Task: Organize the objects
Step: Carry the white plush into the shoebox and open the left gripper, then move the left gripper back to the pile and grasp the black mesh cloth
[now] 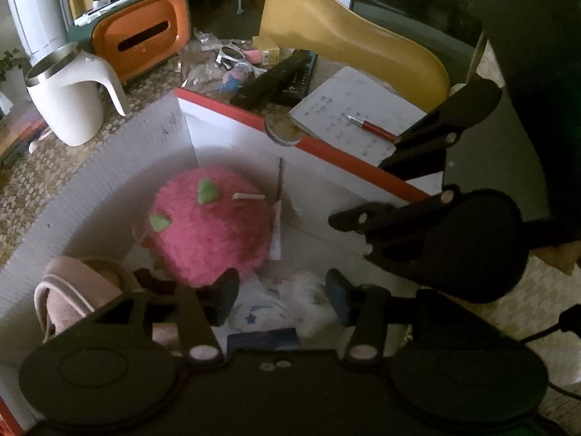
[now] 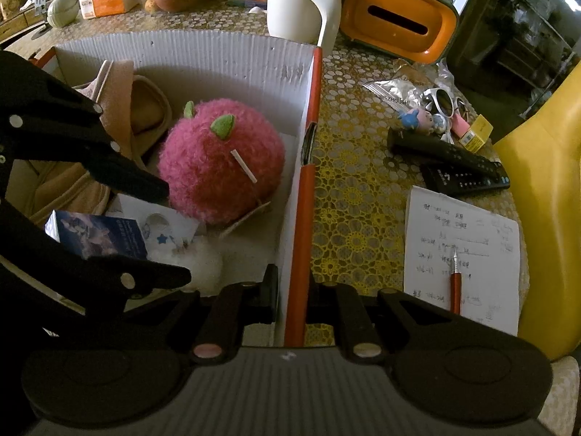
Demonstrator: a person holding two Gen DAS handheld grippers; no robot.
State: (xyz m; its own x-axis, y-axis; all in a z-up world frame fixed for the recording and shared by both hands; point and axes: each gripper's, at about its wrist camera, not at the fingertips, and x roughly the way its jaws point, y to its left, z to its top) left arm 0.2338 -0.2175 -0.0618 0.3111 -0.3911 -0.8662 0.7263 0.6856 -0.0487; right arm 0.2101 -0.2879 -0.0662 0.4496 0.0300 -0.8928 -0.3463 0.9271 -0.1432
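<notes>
The left gripper [image 1: 281,299] is held inside a white corrugated cardboard box [image 2: 203,52] with an orange-red outer face, its jaws standing apart with nothing pressed between them; below the gap lie a white fluffy item with a blue star [image 1: 287,303] and a small dark blue packet [image 1: 265,338] on the box floor (whether the pads brush either cannot be told). The right gripper [image 2: 292,292] is clamped on the box's right-hand wall [image 2: 299,196], one finger inside the box and one outside against the orange-red face, the jaws drawn nearly together on the thin cardboard. Within the box, a pink plush fruit with green leaves [image 2: 221,161] is seen near the middle, close to the gripped wall, and a pair of beige slippers [image 2: 141,116] is tucked toward the far left corner. Outside the box, on the patterned yellow tablecloth [image 2: 348,196], a sheet of written notes [image 2: 461,254] with a red pen [image 2: 454,287] on it is placed toward the near right edge, two black remote controls [image 2: 450,161] beyond it, and white sunglasses [image 2: 441,100] farther back. A white mug [image 1: 67,98] and an orange tissue box [image 1: 141,41] are set beyond the box's far wall.
</notes>
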